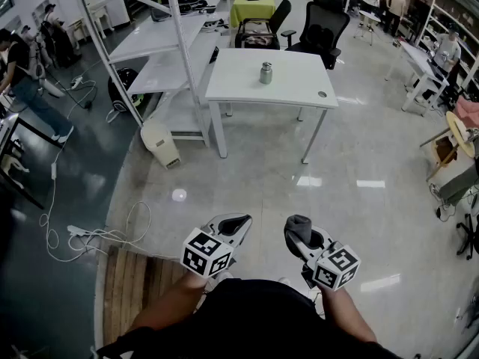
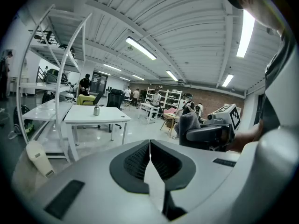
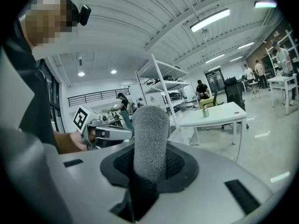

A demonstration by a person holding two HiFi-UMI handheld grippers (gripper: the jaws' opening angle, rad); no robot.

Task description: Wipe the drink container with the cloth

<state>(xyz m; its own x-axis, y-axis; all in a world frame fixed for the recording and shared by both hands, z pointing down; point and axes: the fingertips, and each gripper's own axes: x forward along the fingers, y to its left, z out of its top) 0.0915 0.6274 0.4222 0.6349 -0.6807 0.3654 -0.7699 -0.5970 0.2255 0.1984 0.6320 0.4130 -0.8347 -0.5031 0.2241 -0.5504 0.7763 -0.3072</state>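
Observation:
The drink container [image 1: 266,72], a small metal flask, stands upright on the white table [image 1: 239,84] well ahead of me; it also shows far off as the flask [image 2: 96,109] and the flask [image 3: 205,111]. My left gripper [image 1: 233,222] is held low in front of my body, its jaws pressed together with nothing between them [image 2: 149,148]. My right gripper [image 1: 298,229] beside it is shut on a grey fuzzy cloth [image 3: 150,141], whose rolled end sticks up out of the jaws [image 1: 299,224]. Both grippers are far from the table.
A white shelf rack [image 1: 161,43] stands left of the table, with a white bin [image 1: 160,142] at its foot. Black office chairs [image 1: 322,25] sit behind the table. Cables [image 1: 90,234] and a wooden pallet [image 1: 135,286] lie at my left. People stand in the background.

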